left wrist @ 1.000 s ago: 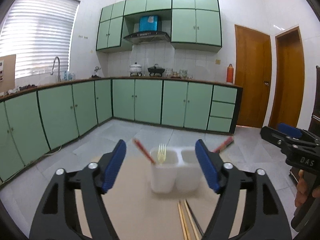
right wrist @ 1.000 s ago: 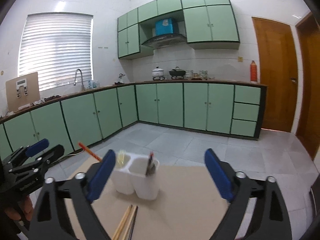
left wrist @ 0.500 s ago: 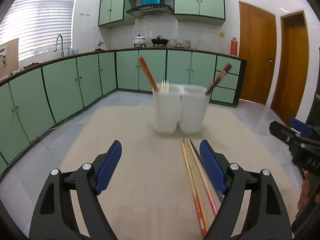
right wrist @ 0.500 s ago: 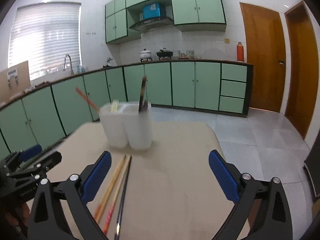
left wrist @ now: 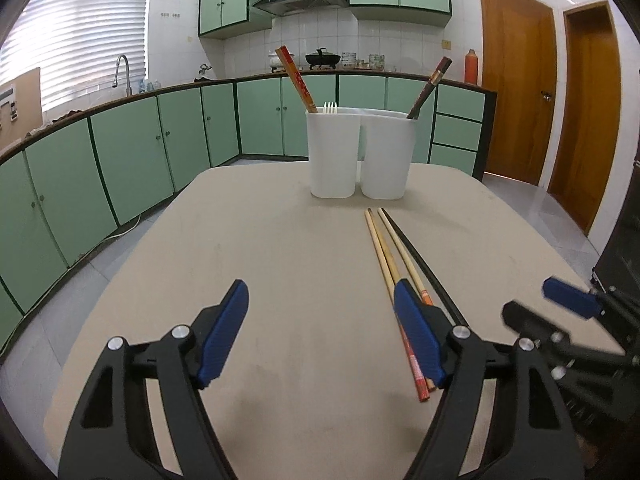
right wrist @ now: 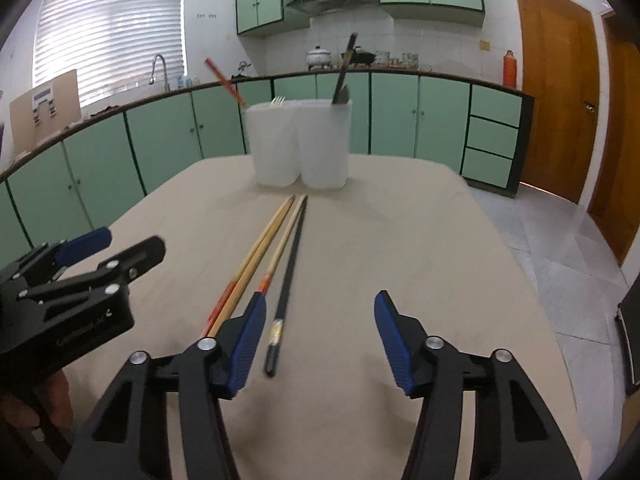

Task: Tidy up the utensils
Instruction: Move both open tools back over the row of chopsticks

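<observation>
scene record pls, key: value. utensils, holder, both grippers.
surface: beige table
holder: white two-compartment holder, upright, far end of table
in holder: red-printed chopstick and fork in its left compartment; dark chopstick in the right
loose: three bamboo chopsticks, one black chopstick, lying side by side
left gripper: closing, nothing between fingers
right gripper: closing, black chopstick's near end between fingers, not pinched

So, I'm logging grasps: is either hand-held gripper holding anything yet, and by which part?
Nothing is held. The left hand-held gripper is empty; the right hand-held gripper is closing, the black chopstick between its jaws untouched.
</observation>
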A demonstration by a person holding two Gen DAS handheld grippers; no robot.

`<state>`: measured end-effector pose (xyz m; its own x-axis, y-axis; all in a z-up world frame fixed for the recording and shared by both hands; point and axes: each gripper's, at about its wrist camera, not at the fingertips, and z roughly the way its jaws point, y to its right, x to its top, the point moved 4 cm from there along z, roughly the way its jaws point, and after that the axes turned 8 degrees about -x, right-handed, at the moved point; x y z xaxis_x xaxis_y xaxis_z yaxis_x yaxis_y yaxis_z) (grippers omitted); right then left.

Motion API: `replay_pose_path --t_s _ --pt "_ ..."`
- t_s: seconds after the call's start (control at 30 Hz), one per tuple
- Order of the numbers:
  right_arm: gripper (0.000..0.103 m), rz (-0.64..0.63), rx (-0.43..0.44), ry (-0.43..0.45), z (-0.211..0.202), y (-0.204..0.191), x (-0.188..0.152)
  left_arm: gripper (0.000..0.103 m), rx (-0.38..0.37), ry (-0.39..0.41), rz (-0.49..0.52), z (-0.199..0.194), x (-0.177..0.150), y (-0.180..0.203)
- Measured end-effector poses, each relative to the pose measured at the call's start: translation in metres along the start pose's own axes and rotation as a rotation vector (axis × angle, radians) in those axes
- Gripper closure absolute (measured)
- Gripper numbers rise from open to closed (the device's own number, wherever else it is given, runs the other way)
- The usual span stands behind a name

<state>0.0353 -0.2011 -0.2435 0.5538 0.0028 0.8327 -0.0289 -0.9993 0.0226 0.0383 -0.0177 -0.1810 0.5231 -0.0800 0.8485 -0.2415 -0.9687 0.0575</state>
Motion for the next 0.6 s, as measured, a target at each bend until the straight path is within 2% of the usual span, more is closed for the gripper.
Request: replay_pose_path --t_s 0.17,0.23,0.47,0.6 --pt "0.058 -0.021 0.022 -0.039 0.006 -0.011 -0.013 0.03 -0.003 -0.017 0.002 0.0 -0.008 0.002" --pt "0.063 -0.021 0.022 -0.049 0.008 -0.012 -0.014 0.03 -0.004 -0.023 -0.004 0.001 -0.01 0.001" --pt "0.072 -0.028 0.029 -0.085 0.015 -0.014 -0.016 0.03 -0.009 -0.047 -0.012 0.003 -0.017 0.003" --pt "0.08 -0.039 0.035 -0.097 0.017 -0.018 -0.018 0.03 -0.009 -0.052 -0.014 0.005 -0.019 0.005"
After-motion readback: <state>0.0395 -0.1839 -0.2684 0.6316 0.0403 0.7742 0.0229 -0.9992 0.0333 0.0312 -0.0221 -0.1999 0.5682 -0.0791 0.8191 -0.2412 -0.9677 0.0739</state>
